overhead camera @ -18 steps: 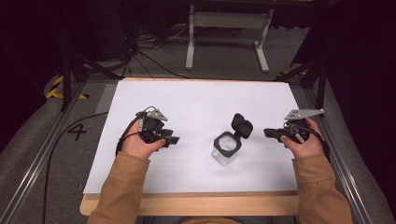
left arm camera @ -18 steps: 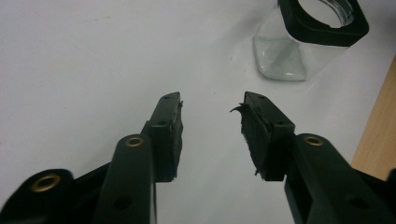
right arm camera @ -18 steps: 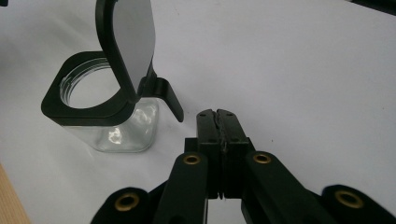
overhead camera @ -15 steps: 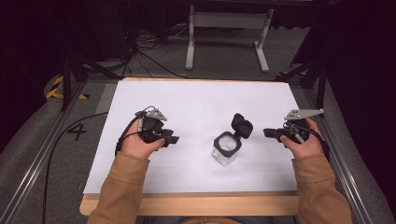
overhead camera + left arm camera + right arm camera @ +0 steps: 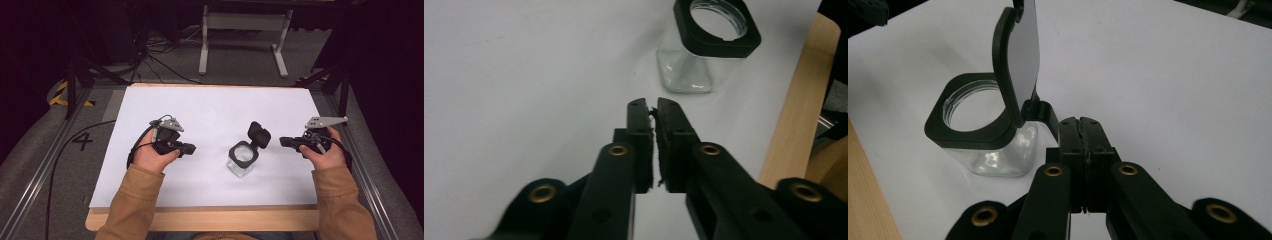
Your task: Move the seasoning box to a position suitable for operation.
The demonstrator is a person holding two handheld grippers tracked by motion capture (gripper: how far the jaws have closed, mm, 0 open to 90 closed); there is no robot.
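both hands rest on the white worktop [image 5: 210, 107] with a small glass jar [image 5: 240, 162] standing between them, a little nearer the right one. the jar is upright, its black collar [image 5: 716, 27] round the mouth and its black flip lid [image 5: 1018, 60] hinged open and standing up on the far right side. looking down the mouth from either gripper view, i see bare glass and nothing inside; the jar looks empty.

the left hand-held gripper [image 5: 187, 148] lies near the jar's left, apart from it, jaws pressed together on nothing, tips aimed at the jar. the right hand-held gripper [image 5: 283, 142] sits just right of the jar, jaws likewise pressed together and empty, tips close by the lid's hinge but i can't tell if they touch it.

to my eye this is a pause with the lid up, nothing gripped. the likely next move is on the lid: the right jaws would need to spread or nudge the lid's top edge down over the mouth, while the left steadies the glass body so the light jar doesn't slide or tip.
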